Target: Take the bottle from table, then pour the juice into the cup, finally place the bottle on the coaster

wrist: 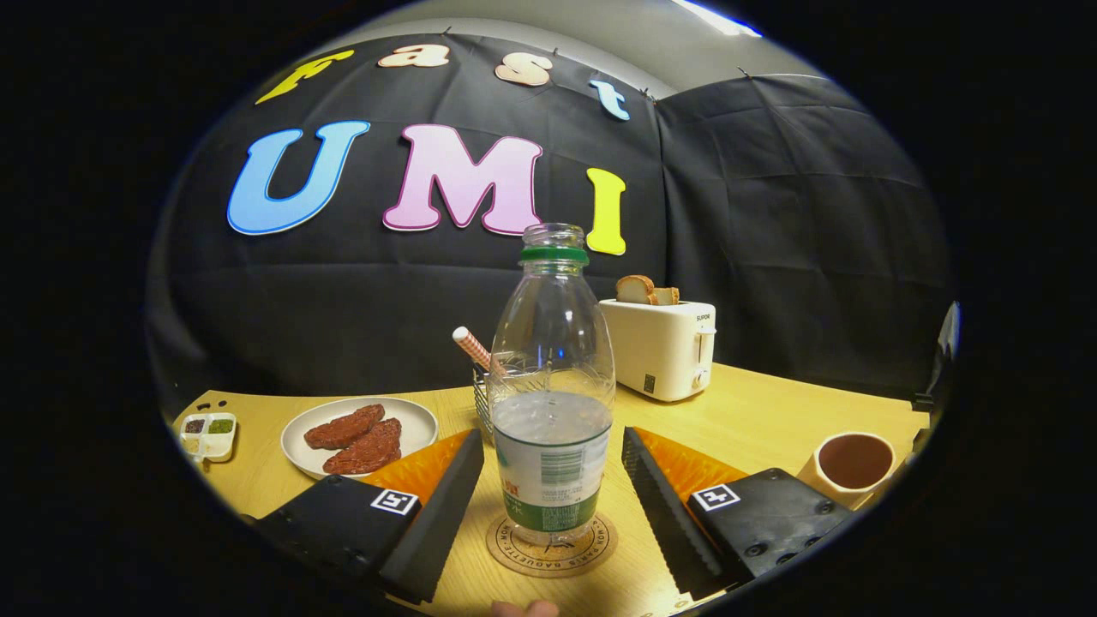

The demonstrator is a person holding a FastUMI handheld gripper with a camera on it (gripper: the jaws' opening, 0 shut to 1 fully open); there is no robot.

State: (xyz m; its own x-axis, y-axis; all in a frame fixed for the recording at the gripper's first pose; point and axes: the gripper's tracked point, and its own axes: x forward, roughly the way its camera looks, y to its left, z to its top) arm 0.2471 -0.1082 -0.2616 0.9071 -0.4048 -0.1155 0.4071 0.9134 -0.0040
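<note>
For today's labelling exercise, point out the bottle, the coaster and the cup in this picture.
bottle (pixel 553 386): gripper view, on its clear body, between the open fingers of the hand-held gripper (pixel 553 506).
coaster (pixel 600 548): gripper view, on its rim under the bottle.
cup (pixel 854 460): gripper view, on the dark inside.

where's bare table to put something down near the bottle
Bare wood lies between the white toaster and the tan cup. It is crowded left of the clear plastic bottle: white plate of patties, wire basket. The open tool flanks the bottle on its round coaster.
</note>
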